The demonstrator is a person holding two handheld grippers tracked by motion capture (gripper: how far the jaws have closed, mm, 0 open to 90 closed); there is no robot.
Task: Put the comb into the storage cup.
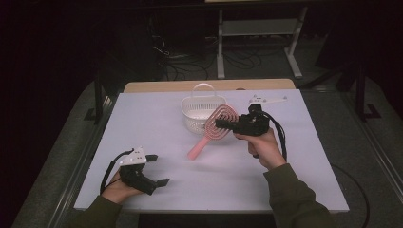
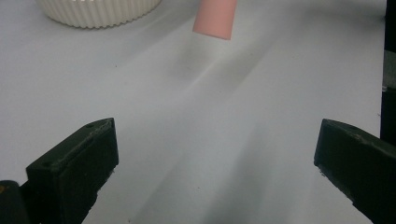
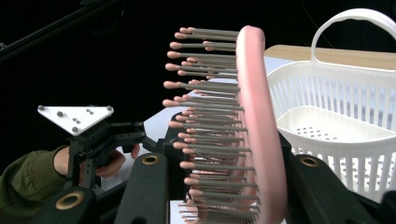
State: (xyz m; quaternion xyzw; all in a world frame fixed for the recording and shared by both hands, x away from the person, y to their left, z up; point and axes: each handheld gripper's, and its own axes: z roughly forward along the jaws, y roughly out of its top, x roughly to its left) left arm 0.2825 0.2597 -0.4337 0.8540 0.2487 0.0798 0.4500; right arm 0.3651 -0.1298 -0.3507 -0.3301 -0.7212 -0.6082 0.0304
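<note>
A pink vented hairbrush hangs tilted over the white table, handle end low and just off the surface. My right gripper is shut on the brush's head; in the right gripper view the bristled head stands edge-on between the two black jaws. A white basket with a loop handle sits right behind the brush. My left gripper rests low at the table's front left, open with nothing between its jaws. From the left gripper view the pink handle end floats above its shadow, well ahead of the gripper.
The basket is empty, and its ribbed base lies far ahead on the left. A wooden strip runs along the table's far edge. Table legs and cables stand on the dark floor behind. My other hand appears past the brush.
</note>
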